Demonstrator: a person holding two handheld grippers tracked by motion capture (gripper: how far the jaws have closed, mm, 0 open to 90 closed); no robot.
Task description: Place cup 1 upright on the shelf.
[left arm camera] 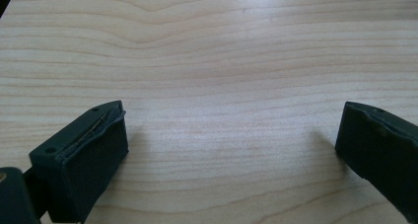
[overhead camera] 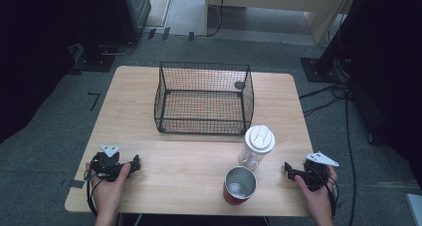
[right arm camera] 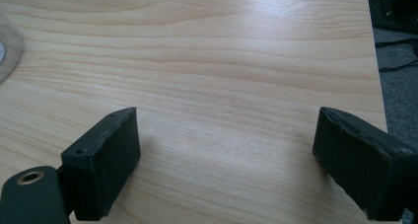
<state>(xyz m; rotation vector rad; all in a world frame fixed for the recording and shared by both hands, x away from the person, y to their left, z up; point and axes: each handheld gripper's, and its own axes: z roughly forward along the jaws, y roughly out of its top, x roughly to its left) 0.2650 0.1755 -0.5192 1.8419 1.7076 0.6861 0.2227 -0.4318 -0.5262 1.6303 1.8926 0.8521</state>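
Note:
My left gripper (overhead camera: pixel 134 163) rests in a hand near the front left corner of the wooden table (overhead camera: pixel 189 151). In the left gripper view its jaws (left arm camera: pixel 231 123) stand wide apart over bare wood, with nothing between them. Near the front right edge a hand holds my right gripper (overhead camera: pixel 288 169), pointing left. Seen from the right gripper view, those jaws (right arm camera: pixel 226 128) are open too, over bare wood. A clear bottle with a white lid (overhead camera: pixel 258 145) stands upright right of centre. Just in front of the bottle is a red cup with a metal inside (overhead camera: pixel 239 184).
A black wire basket (overhead camera: pixel 204 97) sits at the back middle of the table, its open side facing up. Bare wood lies between the two grippers. A clear curved edge (right arm camera: pixel 9 51) shows at the left of the right gripper view. Cables and stands (overhead camera: pixel 328 61) lie on the floor at the right.

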